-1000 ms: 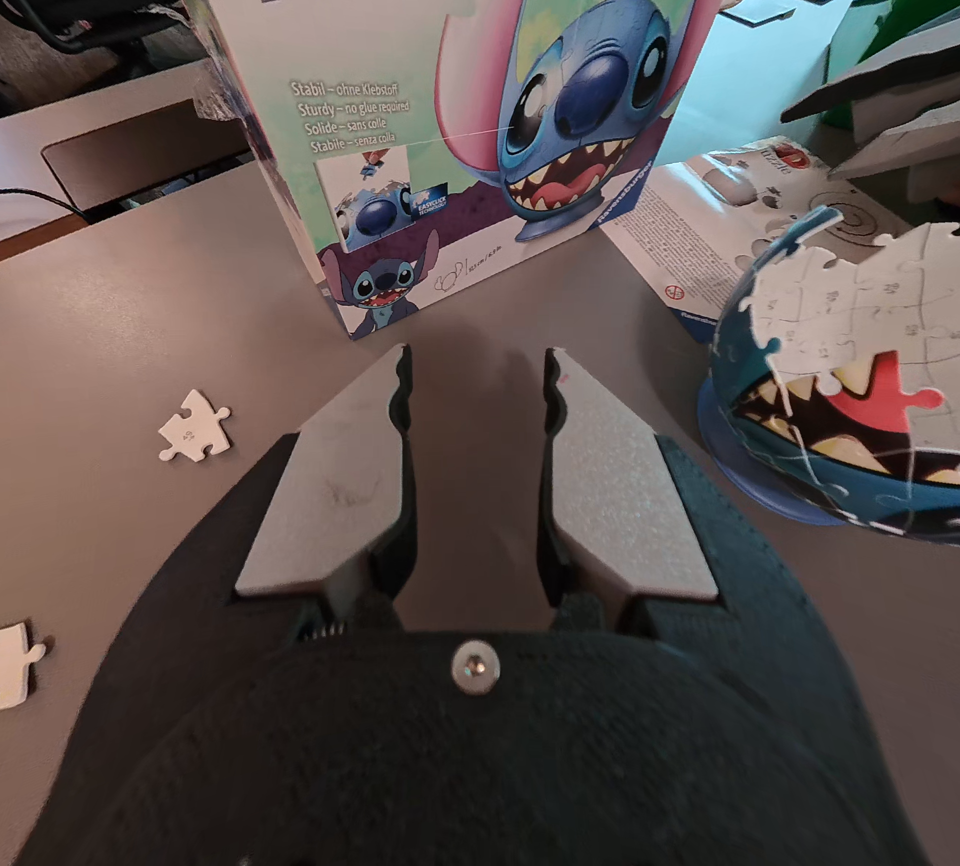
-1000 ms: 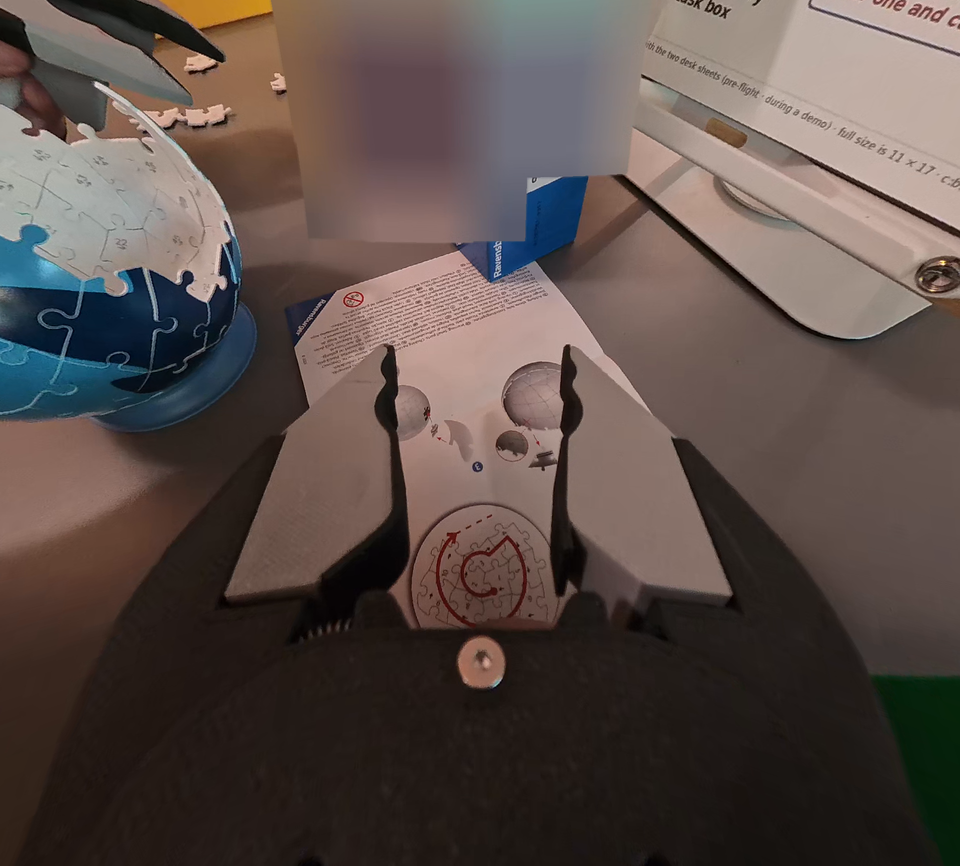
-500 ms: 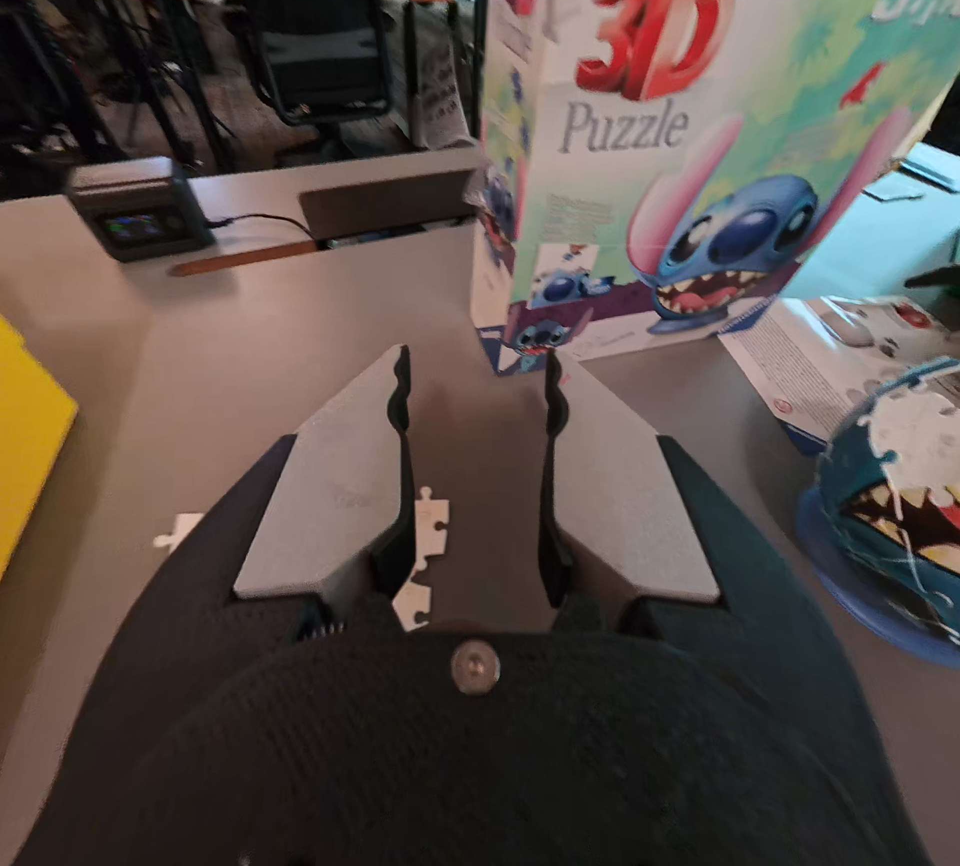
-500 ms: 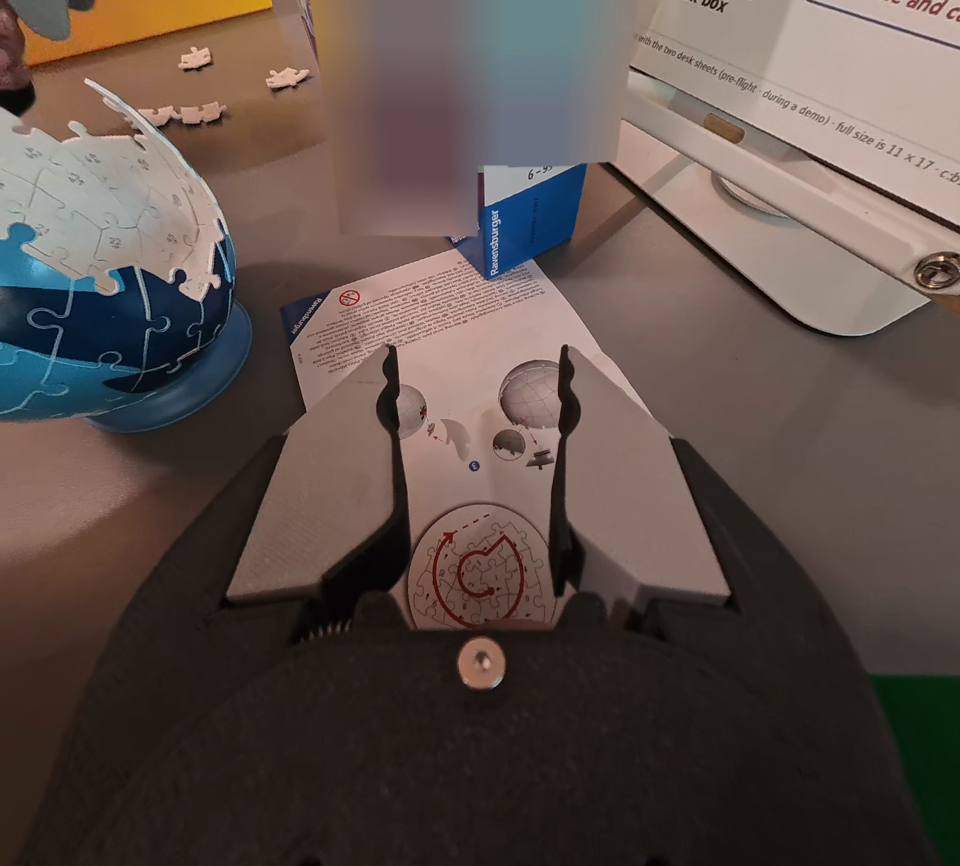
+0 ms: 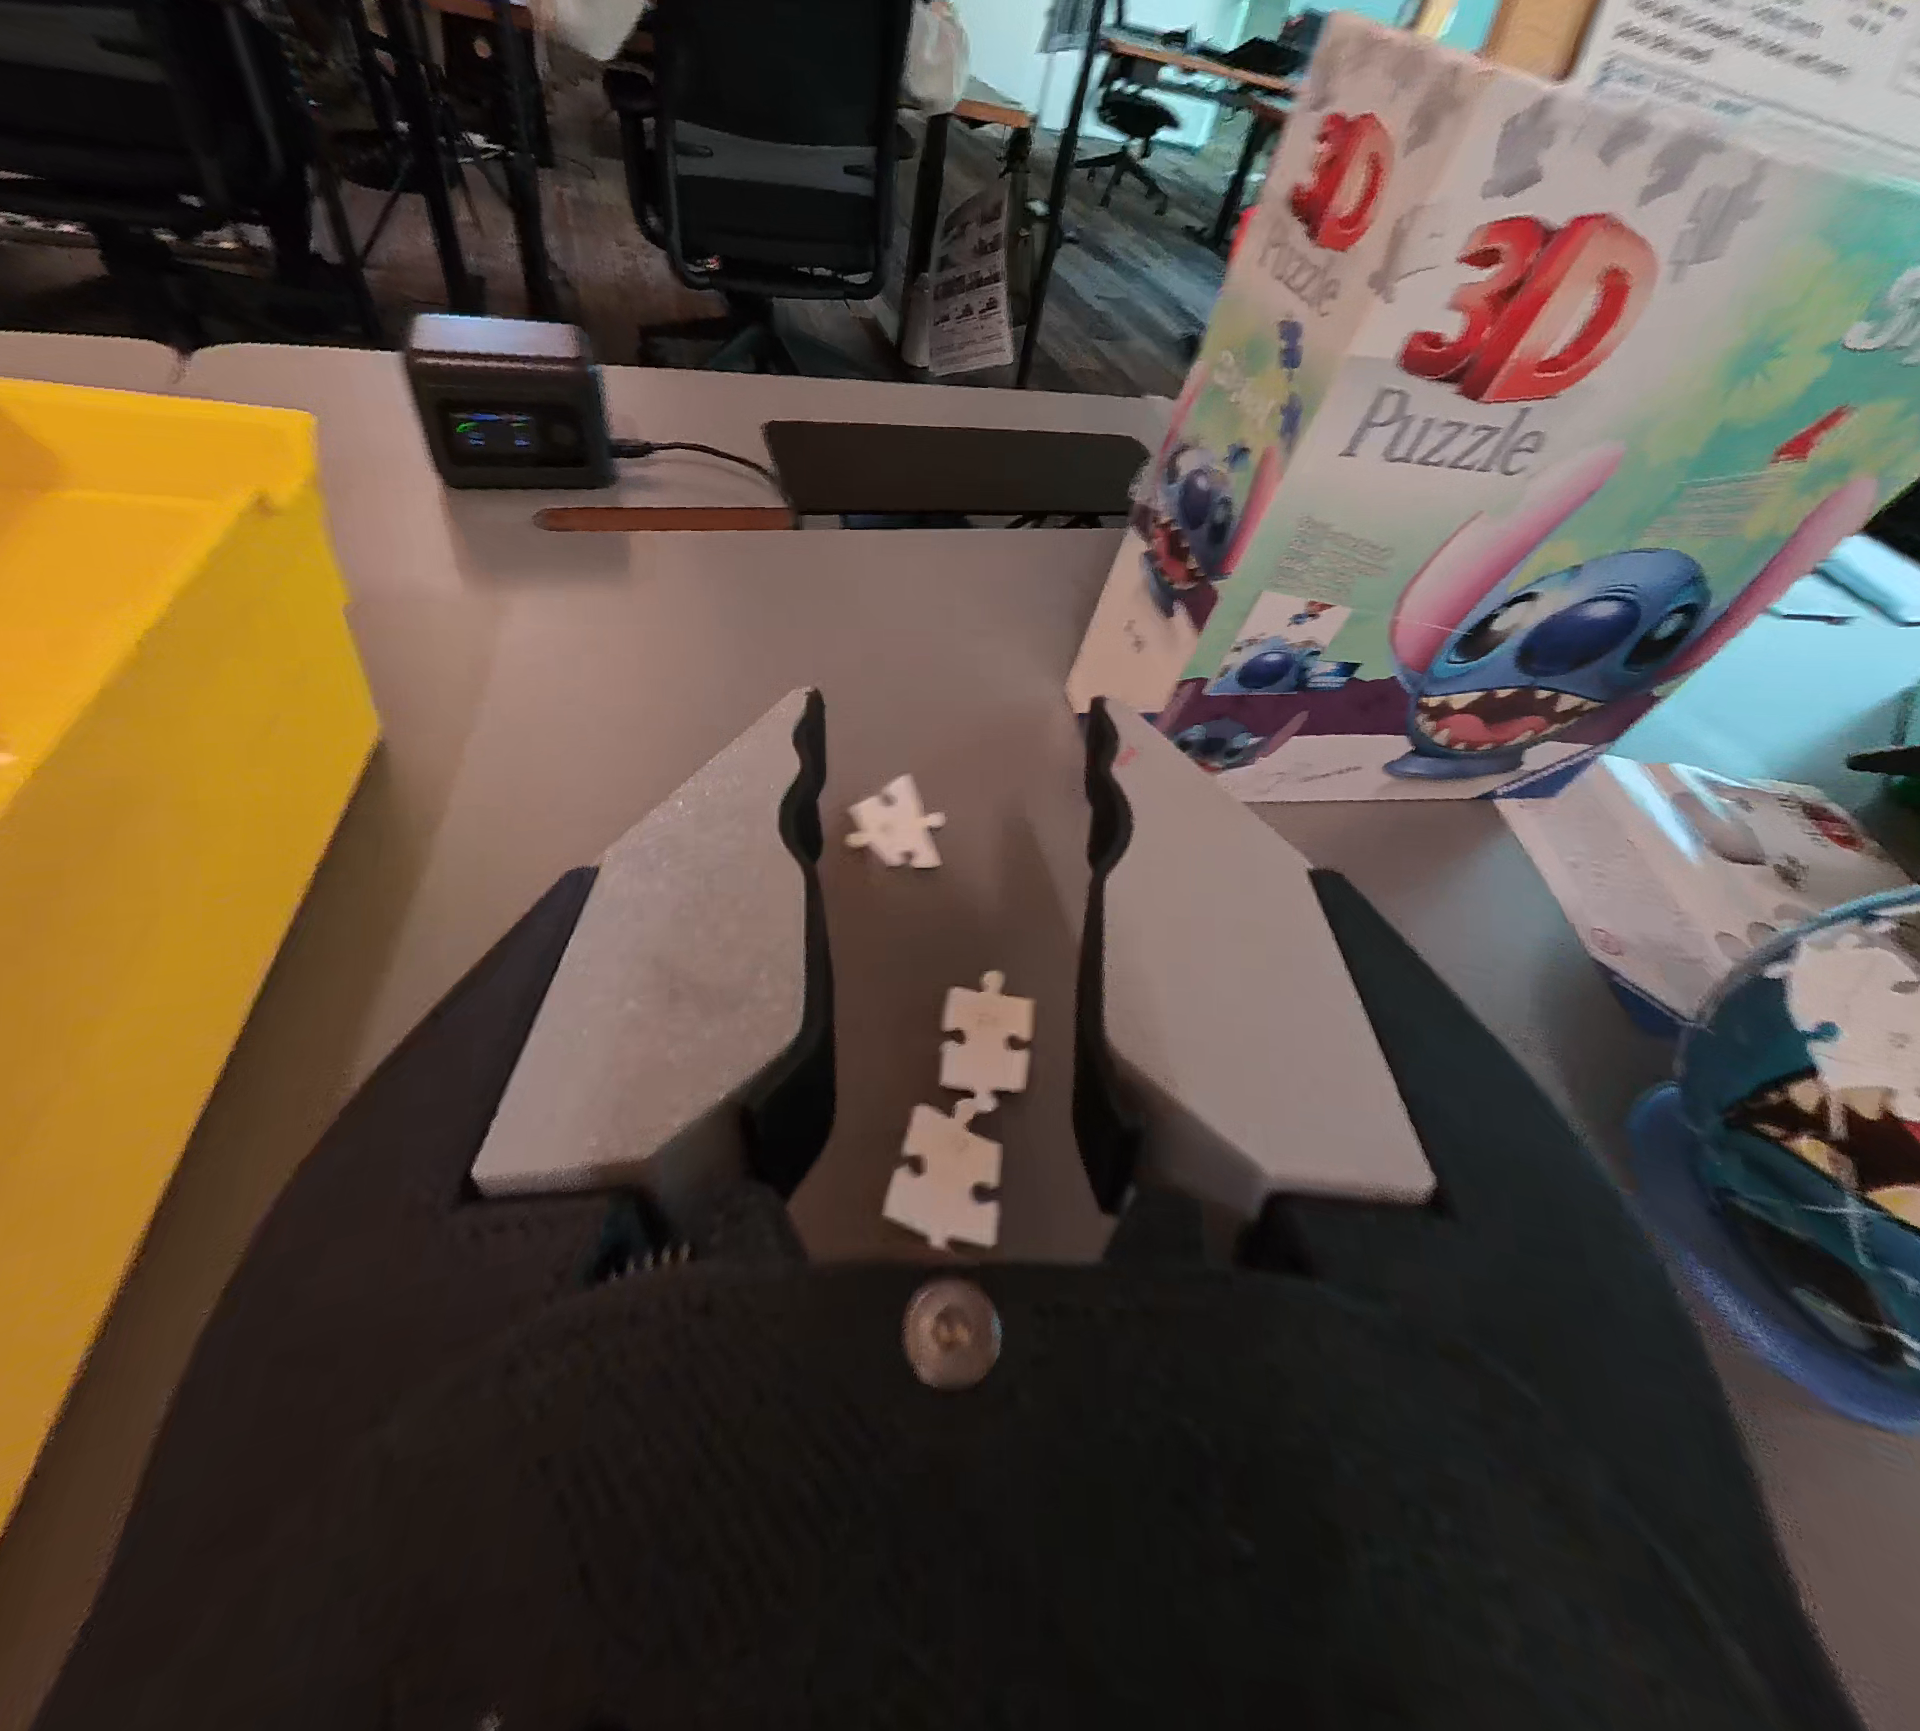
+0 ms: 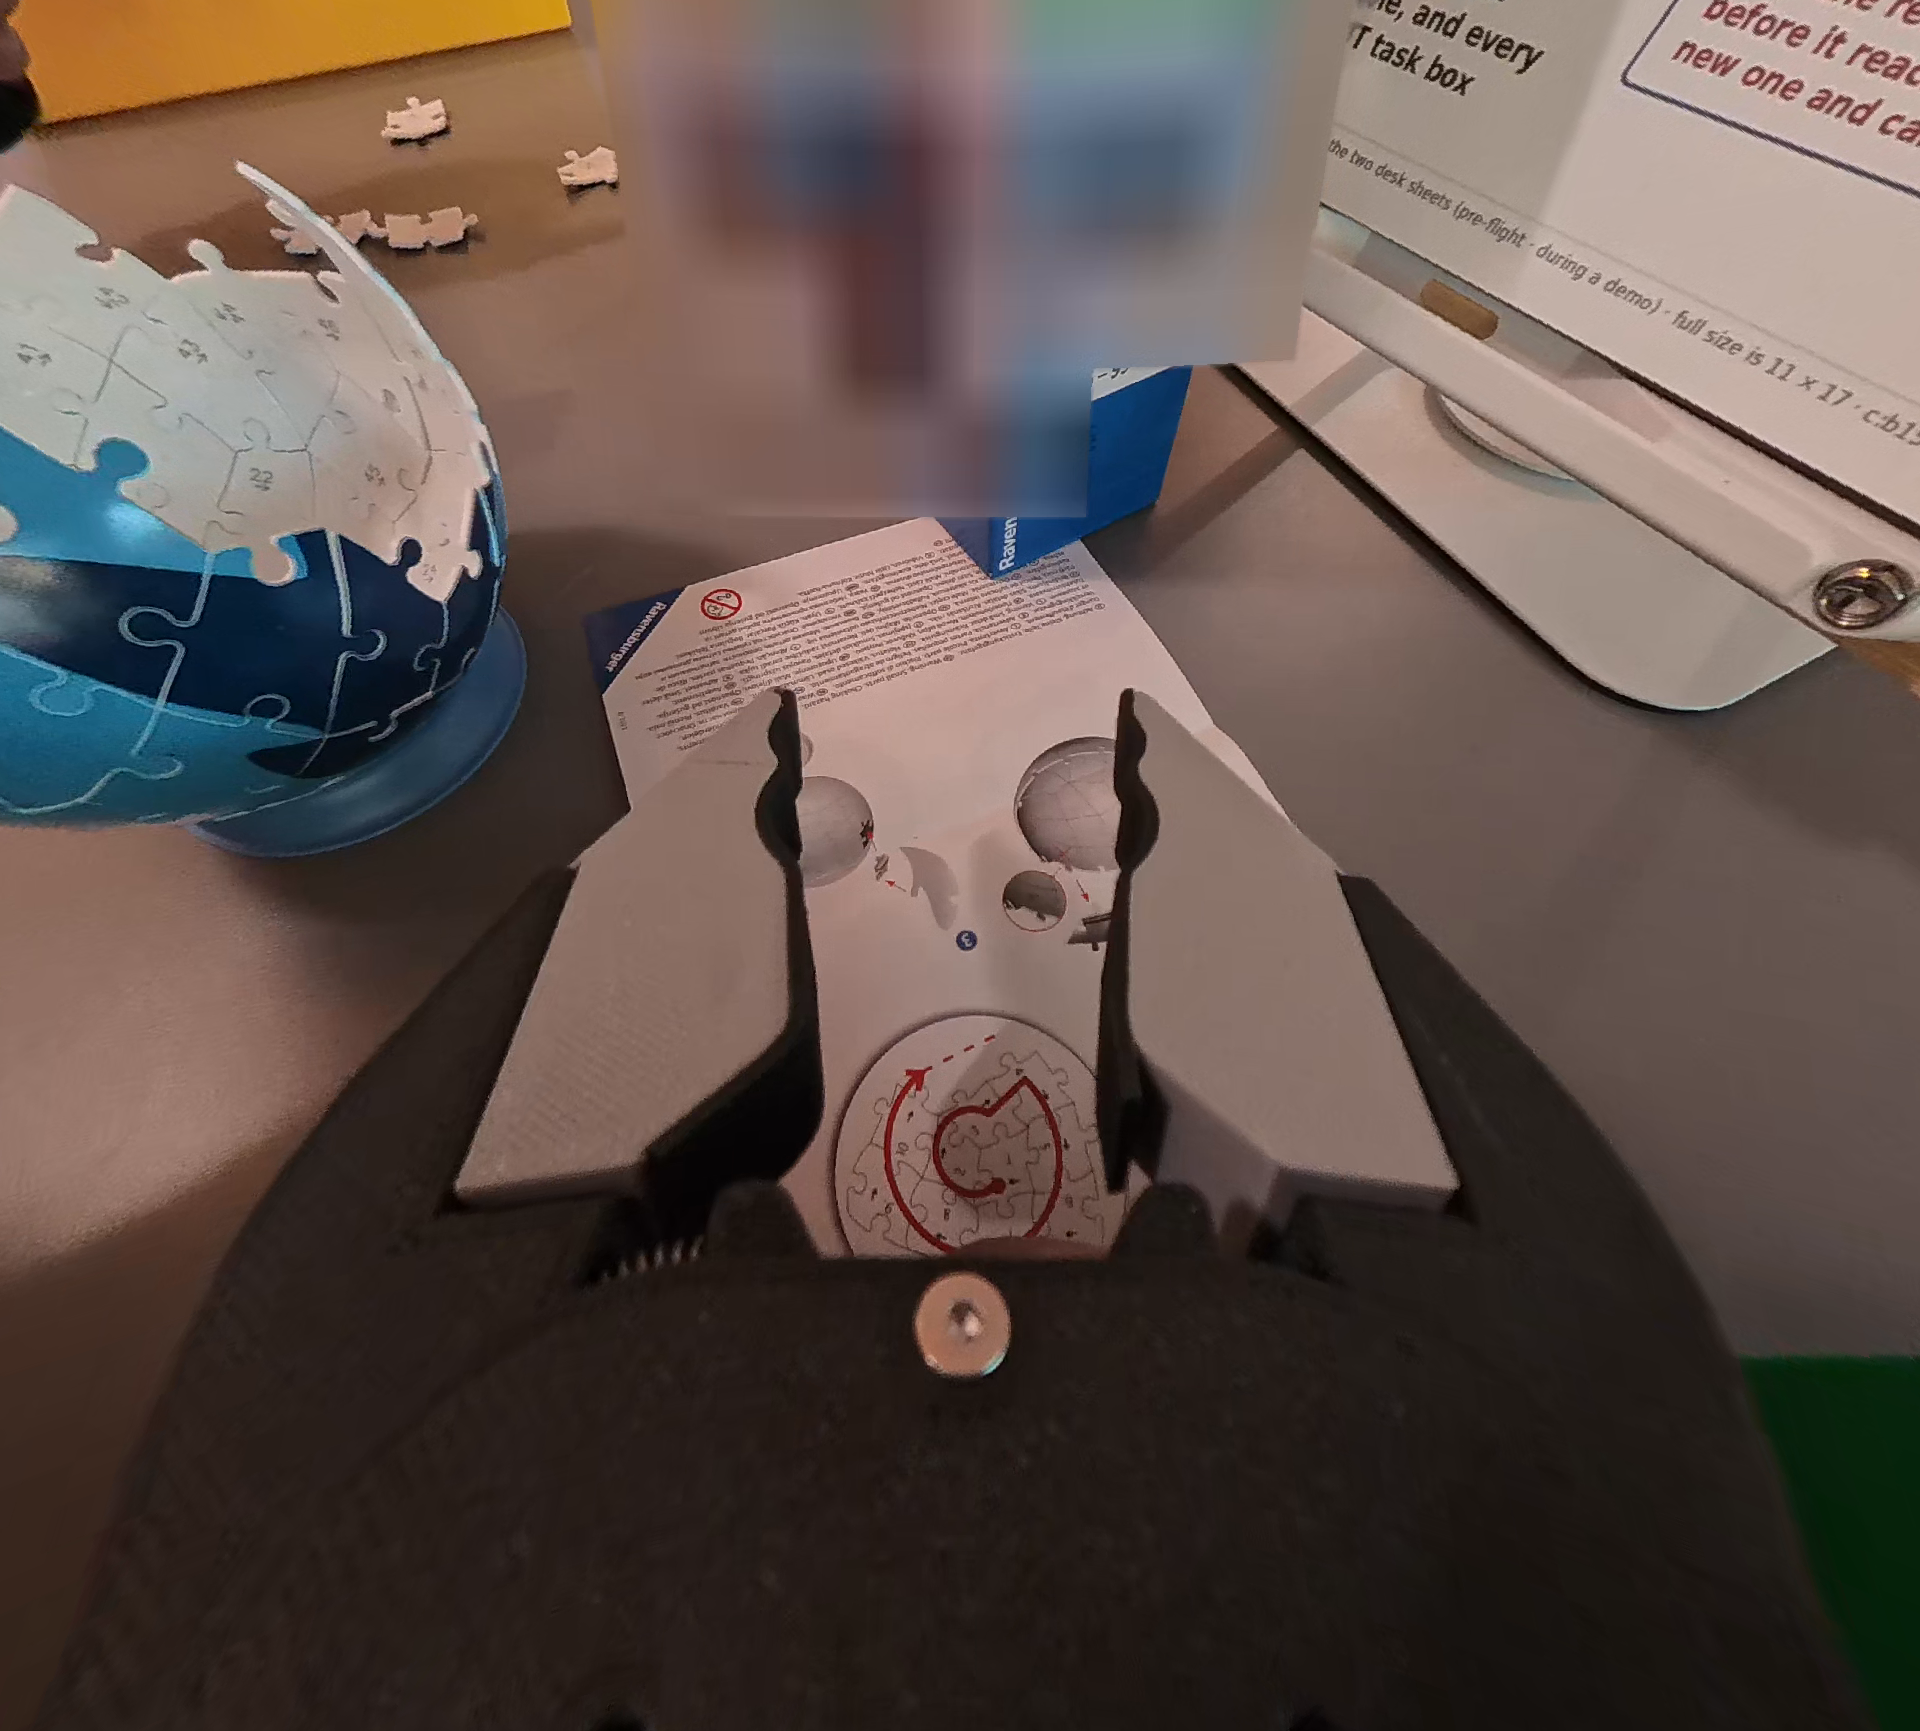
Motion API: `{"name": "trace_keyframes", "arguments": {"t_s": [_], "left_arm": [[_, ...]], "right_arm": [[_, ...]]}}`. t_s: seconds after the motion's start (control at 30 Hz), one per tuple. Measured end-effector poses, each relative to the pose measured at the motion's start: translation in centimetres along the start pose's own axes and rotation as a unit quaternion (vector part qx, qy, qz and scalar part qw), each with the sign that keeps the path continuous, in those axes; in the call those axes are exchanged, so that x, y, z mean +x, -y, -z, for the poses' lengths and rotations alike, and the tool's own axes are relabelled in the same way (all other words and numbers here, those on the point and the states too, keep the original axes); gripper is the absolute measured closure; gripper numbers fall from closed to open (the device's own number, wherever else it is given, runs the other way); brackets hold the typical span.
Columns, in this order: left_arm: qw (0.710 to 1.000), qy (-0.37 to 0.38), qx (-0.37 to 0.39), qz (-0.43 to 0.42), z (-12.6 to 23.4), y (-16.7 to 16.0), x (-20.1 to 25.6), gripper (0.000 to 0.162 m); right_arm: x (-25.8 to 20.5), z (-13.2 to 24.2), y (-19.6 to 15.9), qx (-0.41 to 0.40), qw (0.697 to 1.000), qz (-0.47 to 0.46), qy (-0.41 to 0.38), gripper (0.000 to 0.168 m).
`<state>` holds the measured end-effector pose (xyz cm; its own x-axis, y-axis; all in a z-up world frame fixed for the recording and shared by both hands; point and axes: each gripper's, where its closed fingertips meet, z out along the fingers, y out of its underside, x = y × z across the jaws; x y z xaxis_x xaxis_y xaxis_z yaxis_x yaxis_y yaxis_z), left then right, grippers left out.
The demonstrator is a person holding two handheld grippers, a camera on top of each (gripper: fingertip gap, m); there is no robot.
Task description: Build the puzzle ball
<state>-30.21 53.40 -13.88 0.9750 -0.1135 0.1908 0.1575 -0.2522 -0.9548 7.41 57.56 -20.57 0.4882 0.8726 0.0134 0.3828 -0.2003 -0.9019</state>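
Observation:
My left gripper (image 5: 951, 725) is open and empty, held above the grey table (image 5: 727, 642). Below its jaws lie a single white puzzle piece (image 5: 896, 821) and two joined white pieces (image 5: 964, 1110). The half-built blue puzzle ball (image 5: 1808, 1193) on its blue stand sits at the right edge; in the right wrist view the ball (image 6: 208, 518) is at the left, its top open with white piece backs showing. My right gripper (image 6: 954, 720) is open and empty above the instruction sheet (image 6: 914, 673). Loose white pieces (image 6: 416, 121) lie behind the ball.
The puzzle box (image 5: 1507, 476) stands upright at the right; it is blurred out in the right wrist view. A yellow bin (image 5: 135, 746) is at the left. A small dark device (image 5: 504, 403) with a cable sits at the table's far edge. A white sign stand (image 6: 1558, 476) is at the right. About 40 cm separates my left fingertips from my right. The left tips stand about 12 cm off the single white puzzle piece (image 5: 896, 821). Both grippers' tips are roughly 20 cm from the half-built blue puzzle ball (image 5: 1808, 1193).
My left gripper has swung left and away from the ball and box, bringing the loose pieces and yellow bin into view. My right gripper has barely moved. Both stay open.

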Motion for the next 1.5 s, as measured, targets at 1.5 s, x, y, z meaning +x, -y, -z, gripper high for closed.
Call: {"name": "trace_keyframes", "arguments": {"t_s": [1.5], "left_arm": [[0.978, 0.008, -0.206, -0.025, -7.2, -6.7, -0.5, 0.116]], "right_arm": [[-0.7, -0.2, -0.1, -0.001, 1.000, 0.001, 0.009, 0.112]]}}
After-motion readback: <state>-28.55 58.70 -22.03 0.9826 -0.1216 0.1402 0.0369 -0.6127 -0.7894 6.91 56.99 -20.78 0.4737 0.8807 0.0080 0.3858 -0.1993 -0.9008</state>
